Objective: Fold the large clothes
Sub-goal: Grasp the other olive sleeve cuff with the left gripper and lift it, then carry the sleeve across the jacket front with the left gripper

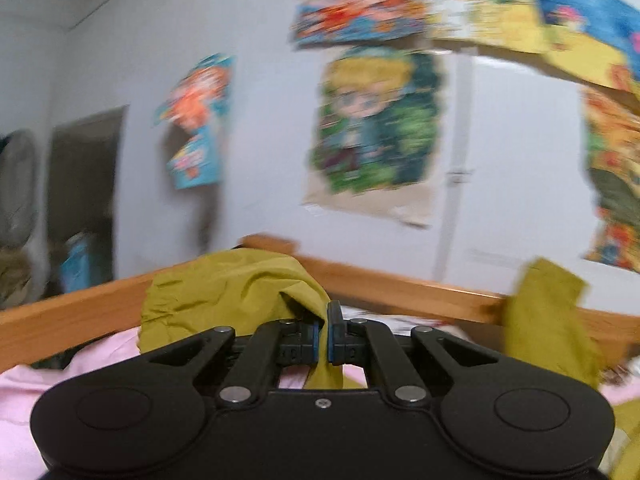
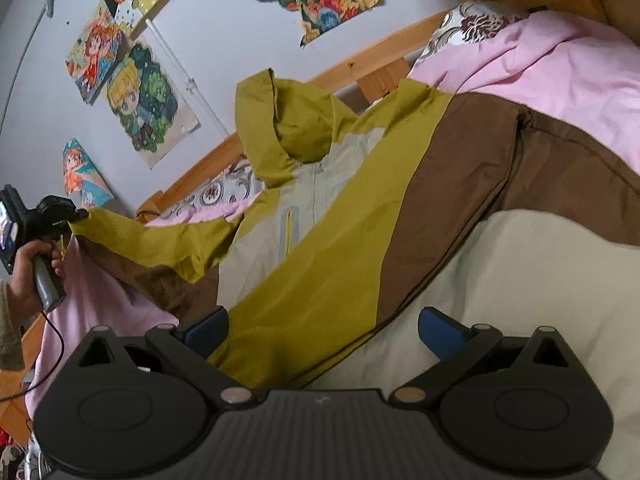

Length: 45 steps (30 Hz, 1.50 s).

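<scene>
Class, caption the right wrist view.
Open right claw over jacket; left claw pinches its sleeve.

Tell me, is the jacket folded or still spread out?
Mostly spread: the jacket lies open across the bed, and only its sleeve is lifted, by the left hand-held gripper.

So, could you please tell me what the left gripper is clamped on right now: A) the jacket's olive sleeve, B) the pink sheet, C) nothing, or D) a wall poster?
A: the left gripper is shut on the olive sleeve of the jacket.
</scene>
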Each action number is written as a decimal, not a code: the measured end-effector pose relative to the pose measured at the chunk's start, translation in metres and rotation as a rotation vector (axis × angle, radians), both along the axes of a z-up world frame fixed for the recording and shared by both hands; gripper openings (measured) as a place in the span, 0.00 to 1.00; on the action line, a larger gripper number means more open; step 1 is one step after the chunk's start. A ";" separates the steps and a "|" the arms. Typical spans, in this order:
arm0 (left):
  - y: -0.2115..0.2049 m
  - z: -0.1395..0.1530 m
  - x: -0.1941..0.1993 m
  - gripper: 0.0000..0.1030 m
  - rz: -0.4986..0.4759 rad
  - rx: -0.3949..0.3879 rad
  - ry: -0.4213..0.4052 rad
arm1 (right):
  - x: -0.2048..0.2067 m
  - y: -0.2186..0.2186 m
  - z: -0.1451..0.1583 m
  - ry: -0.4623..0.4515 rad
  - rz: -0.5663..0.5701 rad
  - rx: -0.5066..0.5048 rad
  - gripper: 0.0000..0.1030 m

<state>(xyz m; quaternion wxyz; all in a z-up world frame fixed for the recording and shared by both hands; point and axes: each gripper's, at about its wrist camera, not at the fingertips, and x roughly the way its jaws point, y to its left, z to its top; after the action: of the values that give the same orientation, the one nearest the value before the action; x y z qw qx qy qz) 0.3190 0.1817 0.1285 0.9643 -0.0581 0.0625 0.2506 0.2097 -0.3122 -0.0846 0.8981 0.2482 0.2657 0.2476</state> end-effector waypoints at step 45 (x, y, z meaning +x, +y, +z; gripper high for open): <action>0.032 -0.023 -0.113 0.91 -0.176 -0.033 0.246 | -0.006 -0.001 -0.005 0.042 0.013 0.020 1.00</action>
<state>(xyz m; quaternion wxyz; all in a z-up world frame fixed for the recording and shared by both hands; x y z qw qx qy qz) 0.2061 0.2134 0.1053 0.9665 -0.0369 0.1891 0.1695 0.2037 -0.3129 -0.0900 0.8881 0.2605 0.2835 0.2509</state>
